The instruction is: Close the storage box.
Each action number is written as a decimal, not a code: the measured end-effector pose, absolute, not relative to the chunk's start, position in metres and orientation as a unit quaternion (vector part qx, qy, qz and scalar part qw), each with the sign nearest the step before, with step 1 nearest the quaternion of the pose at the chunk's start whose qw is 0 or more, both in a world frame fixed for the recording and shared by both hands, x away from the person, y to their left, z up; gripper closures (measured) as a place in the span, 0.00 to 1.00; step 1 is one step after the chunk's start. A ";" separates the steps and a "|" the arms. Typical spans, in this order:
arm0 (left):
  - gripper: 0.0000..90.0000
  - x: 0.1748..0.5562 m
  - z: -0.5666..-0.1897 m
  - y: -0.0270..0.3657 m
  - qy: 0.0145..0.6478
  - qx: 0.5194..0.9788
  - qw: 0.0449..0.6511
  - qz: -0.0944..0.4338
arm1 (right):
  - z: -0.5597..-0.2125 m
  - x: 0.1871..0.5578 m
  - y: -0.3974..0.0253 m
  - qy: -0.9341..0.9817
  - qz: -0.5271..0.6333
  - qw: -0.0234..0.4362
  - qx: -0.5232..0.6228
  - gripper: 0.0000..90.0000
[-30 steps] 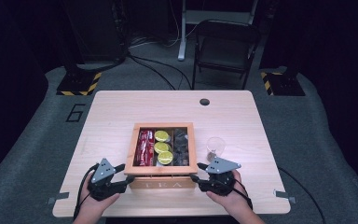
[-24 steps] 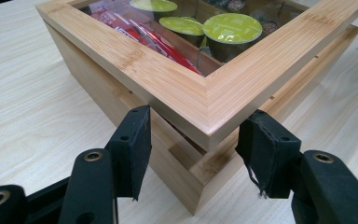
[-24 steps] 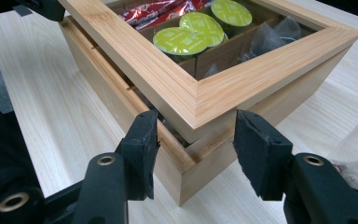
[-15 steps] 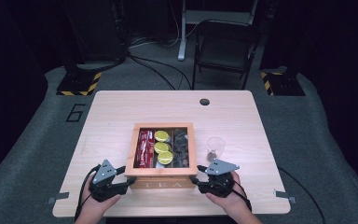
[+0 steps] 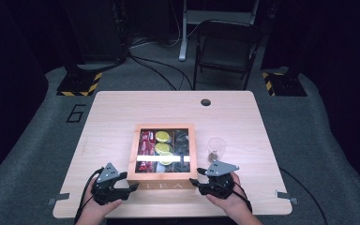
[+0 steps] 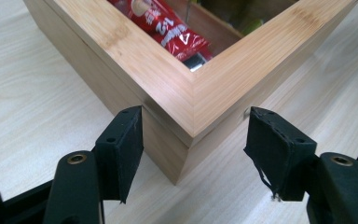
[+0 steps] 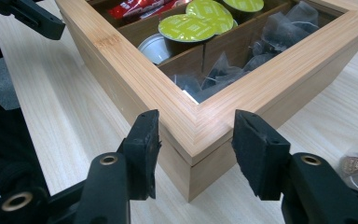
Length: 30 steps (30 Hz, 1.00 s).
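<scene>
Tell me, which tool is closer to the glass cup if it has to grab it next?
The right tool. The glass cup stands just right of the wooden tea box, near that hand, while the left tool sits at the box's far corner.

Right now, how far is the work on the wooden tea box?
Done: the left gripper and right gripper, both open, each straddle a near corner of the tea box. In hand: lining up on its lid. Left: closing on it; the lid is down.

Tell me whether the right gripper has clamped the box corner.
No: in the right gripper view the fingers stand apart on either side of the box corner, with gaps showing.
</scene>
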State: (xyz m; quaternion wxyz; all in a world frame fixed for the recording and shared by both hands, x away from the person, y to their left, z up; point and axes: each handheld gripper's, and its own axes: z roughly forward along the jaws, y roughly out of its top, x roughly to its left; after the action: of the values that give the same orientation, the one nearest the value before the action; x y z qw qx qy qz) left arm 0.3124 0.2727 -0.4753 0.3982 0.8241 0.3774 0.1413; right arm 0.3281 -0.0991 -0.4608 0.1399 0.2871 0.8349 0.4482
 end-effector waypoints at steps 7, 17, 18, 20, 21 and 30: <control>0.39 0.313 -0.474 0.274 0.378 0.821 0.402 0.149 | -0.462 0.328 -0.099 0.838 0.446 0.140 0.282 0.51; 0.38 0.312 -0.465 0.278 0.378 0.809 0.421 0.158 | -0.459 0.330 -0.100 0.829 0.453 0.145 0.292 0.48; 0.38 0.312 -0.463 0.279 0.377 0.808 0.423 0.159 | -0.458 0.330 -0.101 0.830 0.454 0.146 0.289 0.48; 0.38 0.311 -0.461 0.281 0.378 0.806 0.428 0.159 | -0.455 0.330 -0.102 0.824 0.461 0.144 0.296 0.48; 0.38 0.311 -0.461 0.281 0.382 0.801 0.432 0.159 | -0.453 0.329 -0.103 0.822 0.464 0.147 0.297 0.47; 0.39 0.313 -0.454 0.291 0.389 0.791 0.442 0.168 | -0.443 0.332 -0.115 0.805 0.479 0.162 0.309 0.47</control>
State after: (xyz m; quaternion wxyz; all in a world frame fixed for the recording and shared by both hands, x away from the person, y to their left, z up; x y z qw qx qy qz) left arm 0.3127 0.2905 -0.4543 0.4419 0.7906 0.3891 0.1681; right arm 0.3317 -0.1151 -0.4433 0.1616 0.3093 0.8054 0.4791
